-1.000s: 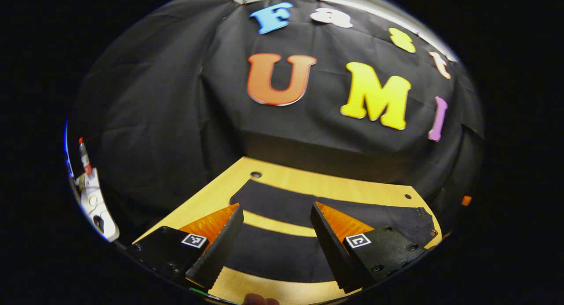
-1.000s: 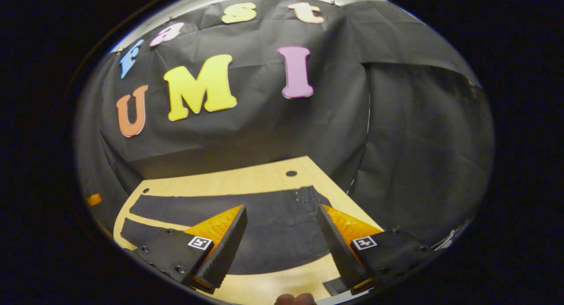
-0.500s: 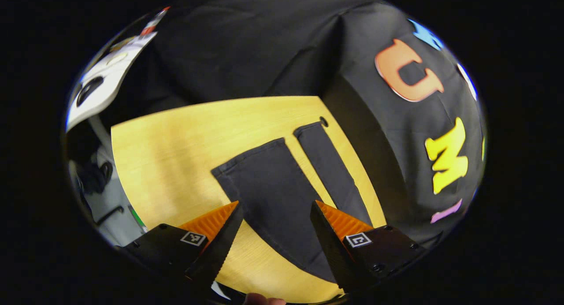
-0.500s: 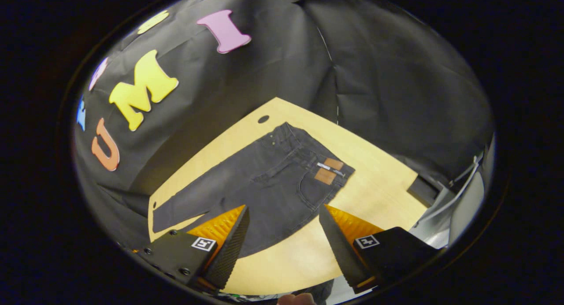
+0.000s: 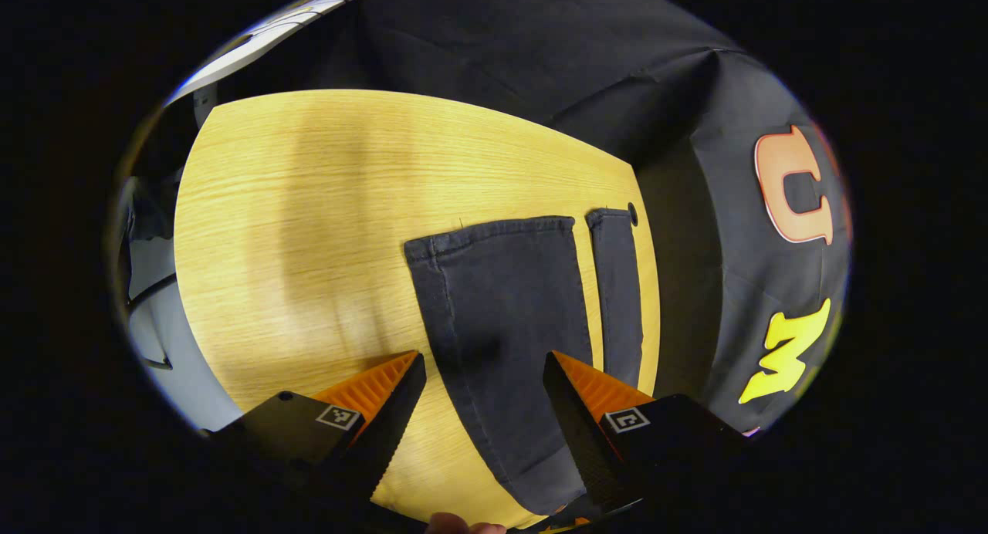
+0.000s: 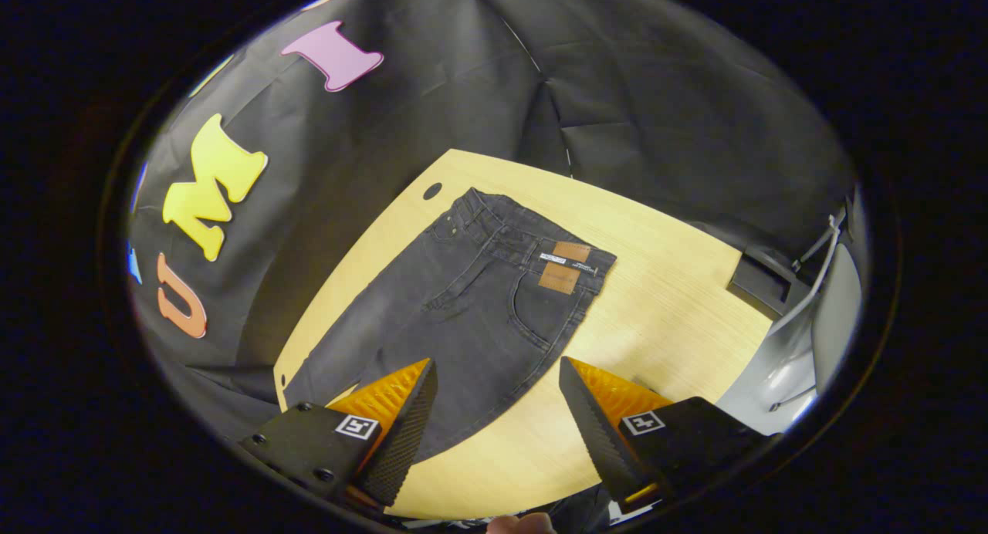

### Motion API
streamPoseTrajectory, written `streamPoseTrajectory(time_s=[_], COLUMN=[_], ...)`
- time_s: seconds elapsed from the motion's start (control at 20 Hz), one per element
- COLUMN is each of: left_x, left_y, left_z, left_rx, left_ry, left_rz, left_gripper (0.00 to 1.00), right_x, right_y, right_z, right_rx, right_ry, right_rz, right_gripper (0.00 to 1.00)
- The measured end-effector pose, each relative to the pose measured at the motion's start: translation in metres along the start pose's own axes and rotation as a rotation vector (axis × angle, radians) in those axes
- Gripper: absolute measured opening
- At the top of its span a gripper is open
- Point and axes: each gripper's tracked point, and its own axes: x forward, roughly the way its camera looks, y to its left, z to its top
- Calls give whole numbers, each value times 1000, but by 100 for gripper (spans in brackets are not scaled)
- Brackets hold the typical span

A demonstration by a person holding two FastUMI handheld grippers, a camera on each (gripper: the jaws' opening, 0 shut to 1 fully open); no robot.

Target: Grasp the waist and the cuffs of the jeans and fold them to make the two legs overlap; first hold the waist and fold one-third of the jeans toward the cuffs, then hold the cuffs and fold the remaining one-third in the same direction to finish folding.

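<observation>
Dark grey jeans (image 6: 471, 302) lie flat, unfolded on the wooden table (image 5: 309, 210), legs apart with a strip of table between; cuffs (image 5: 494, 231) toward left gripper view, waist (image 6: 532, 237) with brown patch in right gripper view. Left gripper (image 5: 482, 368) fingers spread, above leg, holding nothing. Right gripper (image 6: 498, 372) fingers spread too, above the seat area.

**Bright tabletop, dark surround, heavy fisheye bend**

Light falls from above onto the wooden table (image 5: 309, 210), which glows yellow; in the left gripper view a soft broad shadow band crosses it. The dark jeans (image 6: 478, 302) keep visible seams and stitching in the right gripper view. The cloth wall stays dim. Straight table edges curve strongly toward the rim, where detail smears. Centre focus is sharp, without glare.
</observation>
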Motion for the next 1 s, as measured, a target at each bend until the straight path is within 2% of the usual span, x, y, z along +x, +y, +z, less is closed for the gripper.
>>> streamPoseTrajectory(time_s=[0.05, 0.2, 0.25, 0.35, 0.45, 0.5, 0.55, 0.6, 0.65, 0.7, 0.75, 0.8, 0.85, 0.95, 1.0], left_x=[1, 10, 15, 25, 31, 33, 35, 39, 40, 42, 41, 41, 40, 40, 42], left_y=[-1, -11, -17, -24, -29, -30, -29, -28, -28, -29, -27, -26, -23, -20, -19], left_z=[0, 1, 2, 1, 2, 2, 3, 2, 2, 3, 3, 2, 3, 4, 4], left_rx=[9, 23, 18, 12, -16, -31, -39, -40, -42, -46, -53, -60, -66, -74, -72], left_ry=[-2, -13, -18, -16, -10, -6, -6, -4, -3, -2, -2, -2, -3, -6, -6], left_rz=[5, -1, -13, -32, -44, -49, -45, -42, -39, -35, -31, -28, -23, -8, 2], left_gripper=[99, 99, 99, 99, 90, 92, 65, 70, 80, 63, 72, 57, 55, 49, 52], right_x=[2, 12, 16, 26, 38, 44, 52, 58, 63, 66, 71, 76, 79, 85, 90], right_y=[-1, -9, -11, -16, -22, -25, -30, -34, -37, -40, -45, -49, -49, -44, -40], right_z=[1, -1, -2, -3, -4, -1, 1, 4, 7, 10, 13, 15, 18, 26, 28], right_rx=[11, 60, 86, 142, 185, 204, 224, 251, 276, 288, 292, 298, 308, 309, 295], right_ry=[-1, 17, 25, 45, 71, 75, 83, 86, 88, 89, 84, 82, 76, 68, 68], right_rz=[-3, -9, -9, -11, -12, -14, -21, -25, -28, -27, -39, -47, -43, -42, -41], right_gripper=[92, 93, 98, 98, 98, 93, 98, 98, 98, 98, 93, 98, 93, 92, 95])
